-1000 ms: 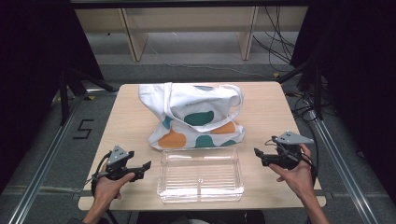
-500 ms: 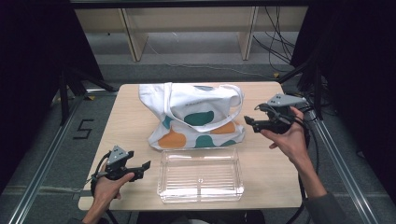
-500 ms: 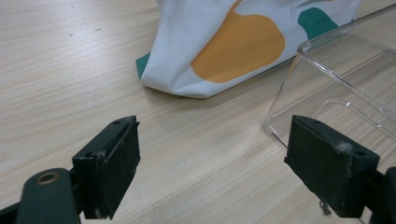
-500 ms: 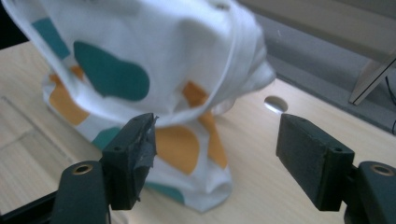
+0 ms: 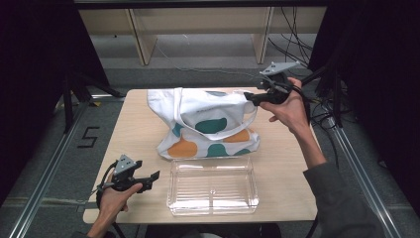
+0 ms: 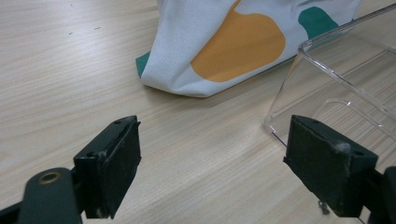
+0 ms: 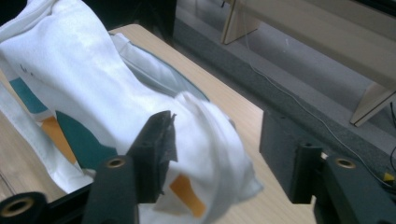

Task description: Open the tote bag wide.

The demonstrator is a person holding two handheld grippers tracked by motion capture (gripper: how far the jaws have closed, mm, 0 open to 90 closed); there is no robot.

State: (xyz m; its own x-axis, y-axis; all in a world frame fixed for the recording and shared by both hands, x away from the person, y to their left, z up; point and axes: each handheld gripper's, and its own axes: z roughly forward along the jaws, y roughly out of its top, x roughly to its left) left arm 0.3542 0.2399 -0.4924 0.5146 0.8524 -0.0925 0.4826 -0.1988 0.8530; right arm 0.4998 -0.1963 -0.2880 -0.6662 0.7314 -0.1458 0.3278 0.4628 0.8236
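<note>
A white cloth tote bag (image 5: 208, 124) with teal and orange blobs lies on the wooden table (image 5: 138, 129). My right gripper (image 5: 250, 99) is raised at the bag's far right corner. In the right gripper view a bunched fold of the bag (image 7: 93, 84) sits between the jaws of my right gripper (image 7: 217, 154). They have just been closing; one pad is against the cloth and the other stands apart from it. My left gripper (image 5: 151, 179) rests open near the front left, with nothing between its jaws (image 6: 212, 168). The bag's lower corner (image 6: 233, 42) lies ahead of it.
A clear plastic tray (image 5: 213, 161) stands in front of the bag, and its corner (image 6: 336, 70) is close to the left gripper's right jaw. Wooden shelving (image 5: 198, 29) and floor cables (image 5: 297, 29) lie beyond the table.
My right gripper has risen from the table's front right and moved away to the bag's far right corner, its jaws narrower. The left gripper has stayed put.
</note>
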